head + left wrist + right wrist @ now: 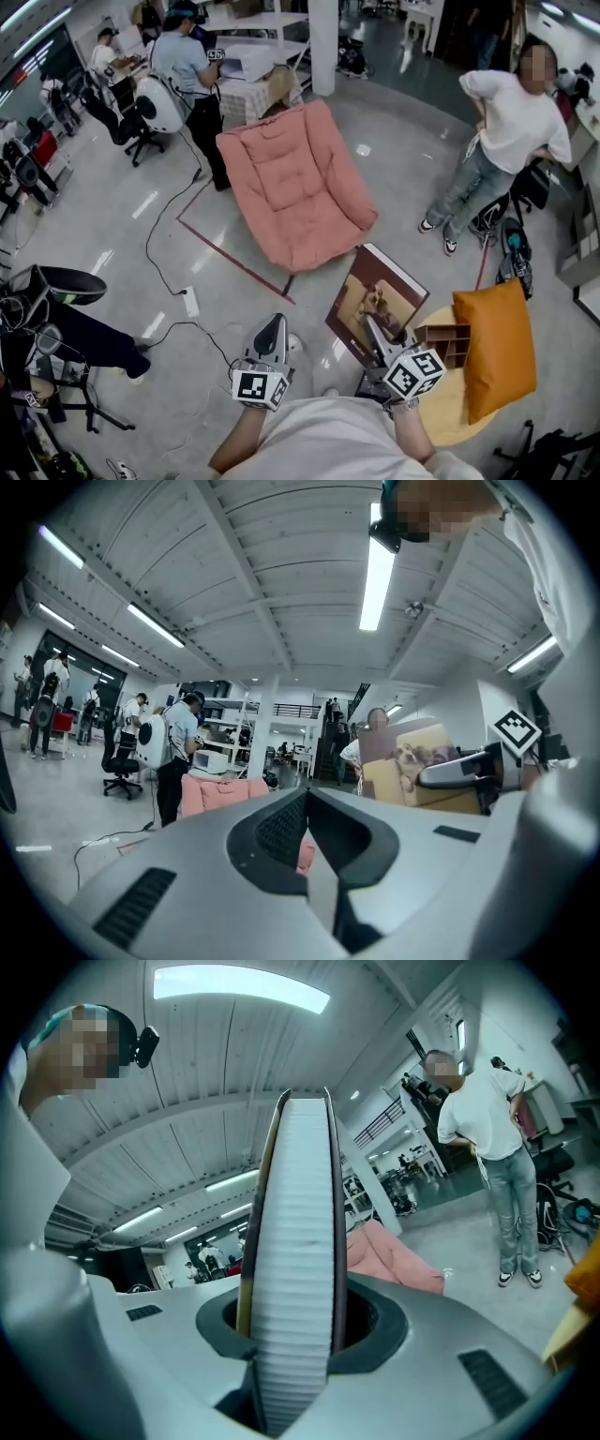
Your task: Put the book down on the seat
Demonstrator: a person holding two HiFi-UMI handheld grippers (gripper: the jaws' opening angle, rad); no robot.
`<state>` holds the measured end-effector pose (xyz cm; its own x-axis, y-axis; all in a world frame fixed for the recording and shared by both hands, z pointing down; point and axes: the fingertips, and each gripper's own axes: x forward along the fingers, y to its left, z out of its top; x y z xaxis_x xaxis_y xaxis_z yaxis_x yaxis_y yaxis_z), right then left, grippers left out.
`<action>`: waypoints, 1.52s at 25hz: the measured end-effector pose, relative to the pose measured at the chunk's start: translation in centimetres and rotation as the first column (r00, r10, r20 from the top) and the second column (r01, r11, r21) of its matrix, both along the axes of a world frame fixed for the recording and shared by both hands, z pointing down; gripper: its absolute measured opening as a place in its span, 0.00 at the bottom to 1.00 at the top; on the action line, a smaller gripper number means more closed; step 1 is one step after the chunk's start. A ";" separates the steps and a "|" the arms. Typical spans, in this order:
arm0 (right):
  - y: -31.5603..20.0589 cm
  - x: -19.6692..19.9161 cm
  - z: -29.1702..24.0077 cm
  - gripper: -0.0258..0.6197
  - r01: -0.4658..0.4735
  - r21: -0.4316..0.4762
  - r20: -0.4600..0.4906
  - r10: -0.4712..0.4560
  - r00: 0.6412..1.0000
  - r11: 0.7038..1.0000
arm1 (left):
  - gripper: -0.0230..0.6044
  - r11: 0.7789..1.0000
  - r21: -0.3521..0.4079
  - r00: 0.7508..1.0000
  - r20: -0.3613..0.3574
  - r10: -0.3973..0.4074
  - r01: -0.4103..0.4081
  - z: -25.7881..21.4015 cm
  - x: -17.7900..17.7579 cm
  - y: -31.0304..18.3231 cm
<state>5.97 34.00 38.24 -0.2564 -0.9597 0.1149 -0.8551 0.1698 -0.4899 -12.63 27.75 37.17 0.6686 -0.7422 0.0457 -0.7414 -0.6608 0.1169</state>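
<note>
The seat point(295, 187) is a wide pink padded lounge chair on the grey floor, straight ahead of me; it also shows low in the left gripper view as the seat point(217, 792) and past the book as the seat point(389, 1255). My right gripper point(373, 330) is shut on the book point(377, 298), a thick hardcover with a brown photo cover, held upright in the air short of the seat. Its white page edges point(295, 1241) fill the space between the jaws. My left gripper point(273, 325) hovers beside it, shut and holding nothing, its jaws point(307, 803) meeting.
An orange cushion point(497, 347) and a small wooden rack point(448, 342) sit on a round wooden table point(448, 408) at my right. A person in white point(506, 141) stands right of the seat, another point(187, 66) behind it. A cable point(164, 234) and red tape point(234, 262) cross the floor.
</note>
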 end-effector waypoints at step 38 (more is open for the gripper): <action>-38.0 7.4 1.6 0.28 0.123 -0.062 -0.006 -0.124 0.992 0.990 | 0.05 0.994 -0.018 0.994 -0.002 -0.105 0.105 0.9 6.4 -34.7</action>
<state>13.41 -3.95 39.80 -0.3708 -0.9119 0.1756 -0.8345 0.2442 -0.4940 -6.20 -6.99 38.04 0.5870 -0.8075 0.0580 -0.8064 -0.5769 0.1301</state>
